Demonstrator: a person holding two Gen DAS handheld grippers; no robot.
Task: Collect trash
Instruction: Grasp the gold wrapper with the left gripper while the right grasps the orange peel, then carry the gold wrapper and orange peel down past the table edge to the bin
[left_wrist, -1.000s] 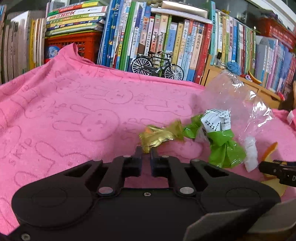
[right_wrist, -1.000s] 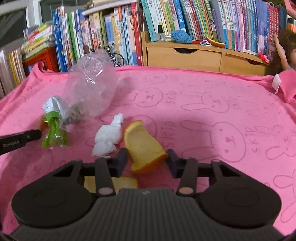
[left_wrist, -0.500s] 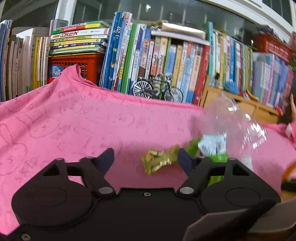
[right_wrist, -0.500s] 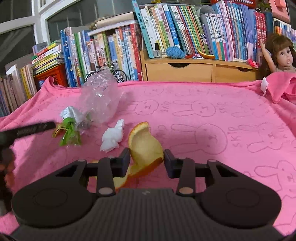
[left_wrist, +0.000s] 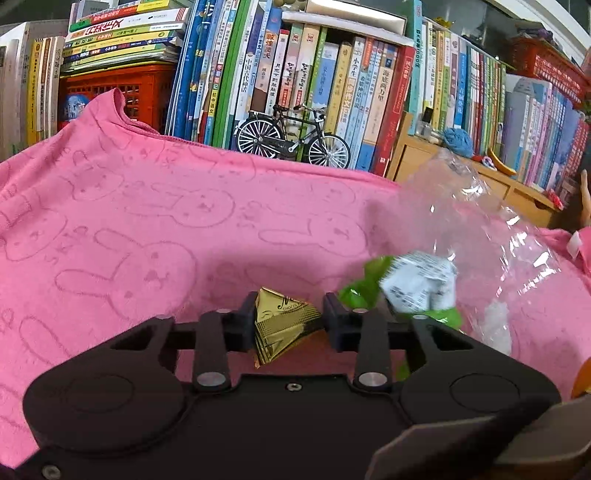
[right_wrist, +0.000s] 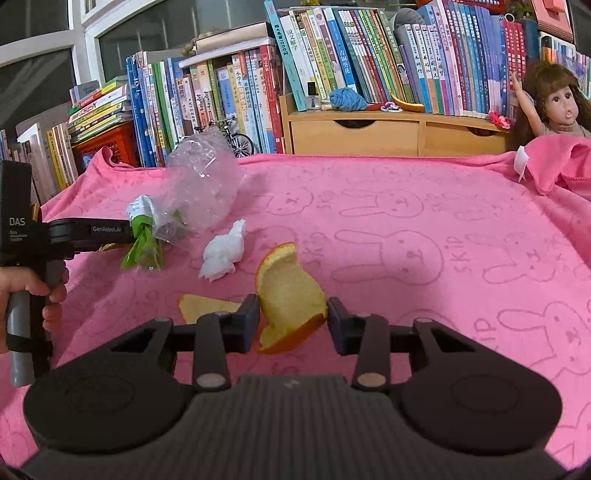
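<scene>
Gold foil first: the wrapper (left_wrist: 284, 325) sits between the pads of my left tool (left_wrist: 290, 321), whose jaws are closing on it; both pads look to be touching its crumpled edges. I judge it nearly weightless, crinkly and slick, so it should crush rather than resist; I would take it across the thick folded middle, not by a loose corner that could slide out.

Just to its right on the pink cloth (left_wrist: 147, 229) lies a green-and-white wrapper (left_wrist: 406, 288), soft and light, lapped by a clear plastic bag (left_wrist: 480, 221) that looks flimsy and slippery; a bunched fold would be the best hold.

Further right, a white tissue (right_wrist: 223, 254) lies near the bag, soft and easy to pinch anywhere.

My right tool (right_wrist: 291, 319) is clamped on an orange peel (right_wrist: 290, 299), held clear of the cloth. It seems stiff, curved and slightly waxy, so a hold across the broad wall suits it. A second peel (right_wrist: 207, 308) lies flat just left of the tool.
</scene>
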